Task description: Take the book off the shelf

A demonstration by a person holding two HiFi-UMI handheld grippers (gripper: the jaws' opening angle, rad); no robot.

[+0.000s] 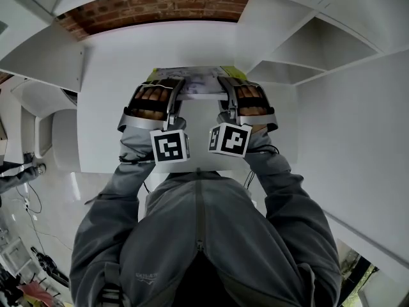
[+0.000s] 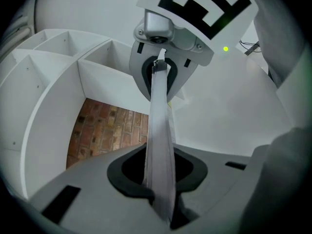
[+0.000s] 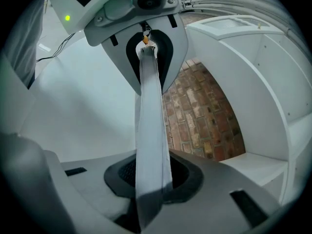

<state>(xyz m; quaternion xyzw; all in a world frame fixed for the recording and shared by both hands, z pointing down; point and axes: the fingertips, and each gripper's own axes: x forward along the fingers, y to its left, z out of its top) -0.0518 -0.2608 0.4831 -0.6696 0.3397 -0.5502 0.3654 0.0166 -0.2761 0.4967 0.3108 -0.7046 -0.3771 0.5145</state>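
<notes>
A thin book (image 1: 199, 82) with a pale printed cover and yellow-green corners lies flat between my two grippers, above a white board (image 1: 108, 107). My left gripper (image 1: 180, 88) is shut on the book's left edge and my right gripper (image 1: 223, 87) on its right edge. The left gripper view shows the book (image 2: 161, 130) edge-on, running from my left gripper (image 2: 163, 199) to the right gripper's jaws on the far edge. In the right gripper view the same book (image 3: 150, 130) leaves my right gripper (image 3: 148, 199) and ends in the left one.
White shelf compartments (image 1: 307, 56) open at the right, with more white panels (image 1: 38, 50) at the left. A red brick wall (image 1: 160, 5) shows behind the shelving. The person's grey jacket (image 1: 198, 235) fills the lower middle of the head view.
</notes>
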